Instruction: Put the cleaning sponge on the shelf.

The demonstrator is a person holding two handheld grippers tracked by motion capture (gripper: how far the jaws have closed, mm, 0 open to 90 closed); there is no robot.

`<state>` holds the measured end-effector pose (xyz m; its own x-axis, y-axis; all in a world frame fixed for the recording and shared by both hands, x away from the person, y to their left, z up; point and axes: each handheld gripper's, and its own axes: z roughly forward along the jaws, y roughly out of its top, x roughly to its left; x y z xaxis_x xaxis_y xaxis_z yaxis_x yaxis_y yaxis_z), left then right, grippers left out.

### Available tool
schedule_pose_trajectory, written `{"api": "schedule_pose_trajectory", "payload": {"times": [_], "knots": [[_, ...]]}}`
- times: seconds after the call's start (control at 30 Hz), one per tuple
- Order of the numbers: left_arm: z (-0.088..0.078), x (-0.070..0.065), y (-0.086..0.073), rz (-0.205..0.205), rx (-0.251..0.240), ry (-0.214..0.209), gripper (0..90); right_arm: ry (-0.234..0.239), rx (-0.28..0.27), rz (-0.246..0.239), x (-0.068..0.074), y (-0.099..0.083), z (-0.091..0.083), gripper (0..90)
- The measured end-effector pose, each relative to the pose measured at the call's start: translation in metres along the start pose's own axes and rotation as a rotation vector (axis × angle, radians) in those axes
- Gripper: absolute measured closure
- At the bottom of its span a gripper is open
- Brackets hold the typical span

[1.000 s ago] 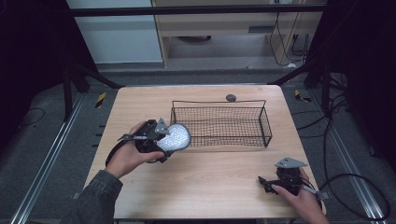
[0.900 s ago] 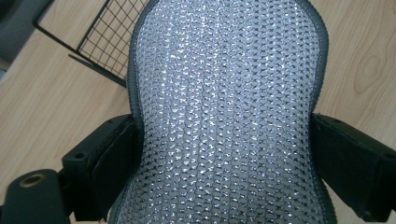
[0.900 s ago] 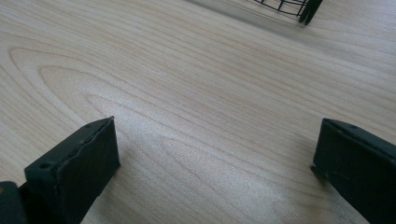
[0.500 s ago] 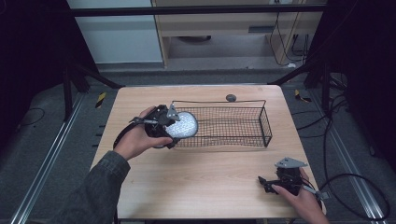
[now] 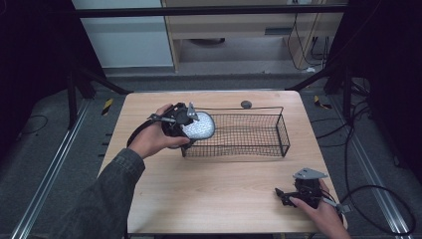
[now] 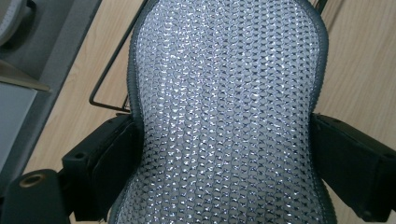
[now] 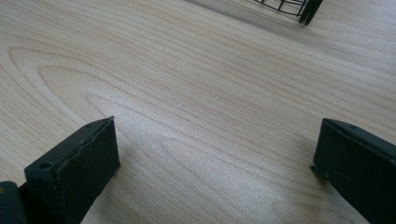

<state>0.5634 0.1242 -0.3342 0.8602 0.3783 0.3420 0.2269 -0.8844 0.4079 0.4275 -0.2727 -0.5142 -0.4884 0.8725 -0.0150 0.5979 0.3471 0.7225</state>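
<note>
Though gripped, pad (image 6: 229, 116) between jaws.

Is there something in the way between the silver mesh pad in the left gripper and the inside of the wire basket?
Nothing visible blocks it. The left gripper holds the silver mesh pad at the left end of the wire basket, over its rim. The basket's inside looks empty, and the small dark object lies outside, behind the far rim.

silvery pad (image 6: 229, 107) cut off top and bottom, small dark object (image 5: 246, 104) unidentifiable
</note>
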Motion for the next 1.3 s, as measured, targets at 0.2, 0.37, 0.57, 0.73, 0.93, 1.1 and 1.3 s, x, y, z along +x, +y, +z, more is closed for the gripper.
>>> {"api": "schedule_pose_trajectory", "payload": {"times": [0.2, 0.37, 0.57, 0.73, 0.93, 1.1, 1.3], "knots": [[0.004, 0.003, 0.007, 0.002, 0.004, 0.002, 8.8, 0.001, 0.001, 0.001, 0.0, 0.0, 0.0, 0.3], [0.005, 0.003, 0.012, 0.014, 0.004, 0.004, 8.9, 0.001, 0.001, 0.002, 0.0, 0.0, 0.0, 0.3], [0.009, 0.003, 0.018, 0.029, 0.015, 0.003, 8.8, 0.001, 0.001, 0.001, 0.0, 0.0, 0.0, 0.4], [0.011, 0.004, 0.023, 0.036, 0.015, 0.004, 8.8, 0.001, 0.001, 0.001, 0.0, 0.0, 0.0, 0.4], [0.016, 0.005, 0.03, 0.041, 0.012, 0.003, 8.8, 0.001, 0.001, 0.001, 0.0, 0.0, 0.0, 0.3], [0.021, 0.004, 0.033, 0.038, 0.019, -0.004, 8.7, 0.001, 0.001, 0.001, 0.0, 0.0, 0.0, 0.3], [0.026, 0.005, 0.037, 0.044, 0.024, -0.008, 8.7, 0.001, 0.001, 0.0, 0.0, 0.0, 0.0, 0.3]]}}
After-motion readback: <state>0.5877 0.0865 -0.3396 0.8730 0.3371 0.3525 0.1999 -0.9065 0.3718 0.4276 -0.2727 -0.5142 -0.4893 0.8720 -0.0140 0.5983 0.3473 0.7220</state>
